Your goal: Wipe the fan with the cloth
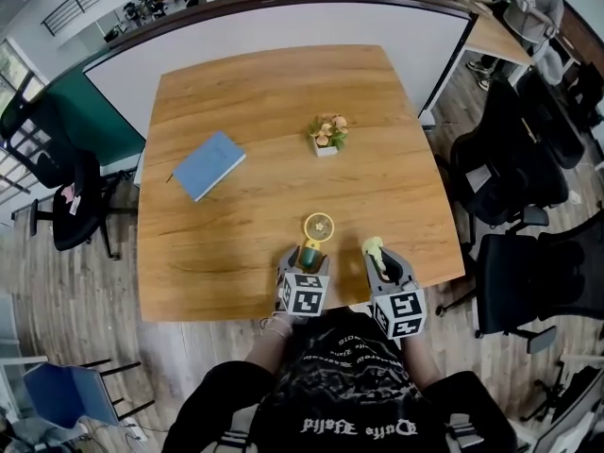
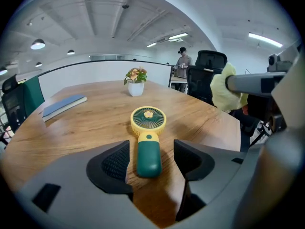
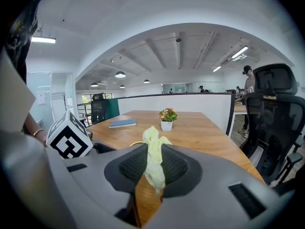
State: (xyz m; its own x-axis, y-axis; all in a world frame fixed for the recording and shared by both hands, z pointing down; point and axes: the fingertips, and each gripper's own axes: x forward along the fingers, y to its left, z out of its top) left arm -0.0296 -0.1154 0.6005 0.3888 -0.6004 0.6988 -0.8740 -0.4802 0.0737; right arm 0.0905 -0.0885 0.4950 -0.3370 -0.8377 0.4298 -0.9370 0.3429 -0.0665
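A small hand fan (image 1: 314,235) with a yellow round head and dark green handle lies flat on the wooden table (image 1: 264,92) near its front edge. In the left gripper view the fan (image 2: 148,140) lies with its handle between the jaws of my left gripper (image 2: 151,163), which stands open around it without touching. My left gripper (image 1: 304,270) sits just behind the fan in the head view. To its right, my right gripper (image 1: 380,264) is shut on a pale yellow cloth (image 1: 374,248). The cloth (image 3: 154,159) is pinched upright between the pads.
A blue notebook (image 1: 208,164) lies at the table's left and a small potted flower (image 1: 327,133) stands past the fan. Black office chairs (image 1: 514,159) stand to the right, another chair (image 1: 57,182) to the left. A white partition (image 1: 283,26) borders the far edge.
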